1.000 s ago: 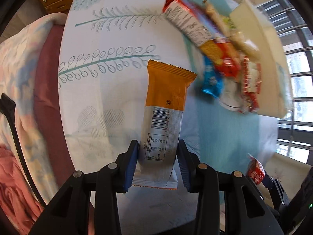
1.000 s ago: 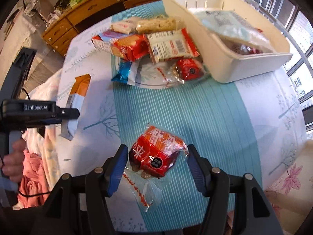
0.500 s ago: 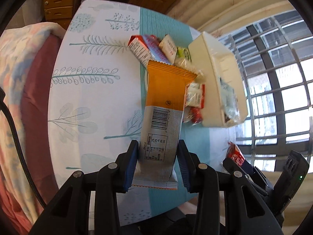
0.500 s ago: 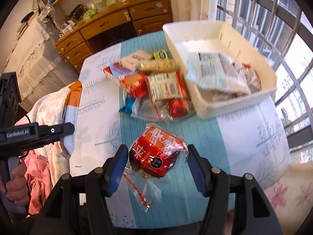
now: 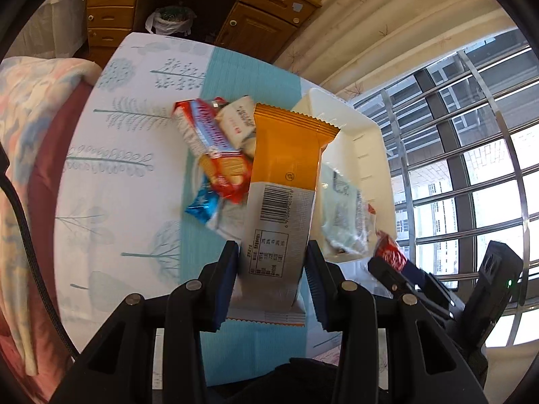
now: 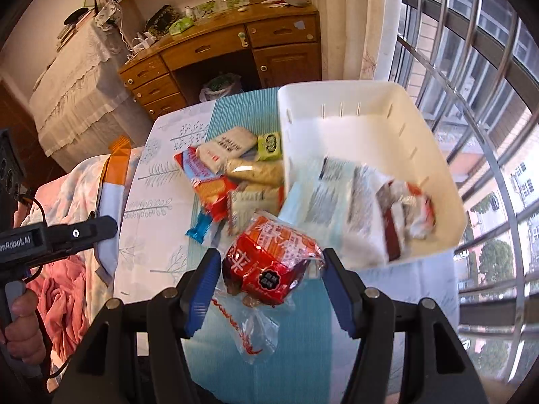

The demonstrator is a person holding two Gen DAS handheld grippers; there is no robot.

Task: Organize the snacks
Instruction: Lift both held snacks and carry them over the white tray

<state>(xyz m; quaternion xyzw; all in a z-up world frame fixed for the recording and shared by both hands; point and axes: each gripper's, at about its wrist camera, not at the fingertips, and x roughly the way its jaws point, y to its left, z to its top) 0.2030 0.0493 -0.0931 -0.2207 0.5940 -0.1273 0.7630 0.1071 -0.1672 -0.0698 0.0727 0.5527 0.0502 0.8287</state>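
Tablecloth first: white fabric printed with pale blue-green plants, a teal striped band down its middle, spread over the round table. Over on the window side sits the white rectangular plastic bin, with a pale blue packet and a red-and-white wrapper lying inside it. Just beside its left wall, a loose pile of wrapped snacks is heaped on the teal band (reds, a blue one, a small green one). Up in the air, the left gripper has its blue pads clamped on the grey end of a long orange-and-silver flat packet, raised above the pile. And the right gripper is pinching a red boxy snack pack in clear plastic wrap, held above the teal band just short of the bin.
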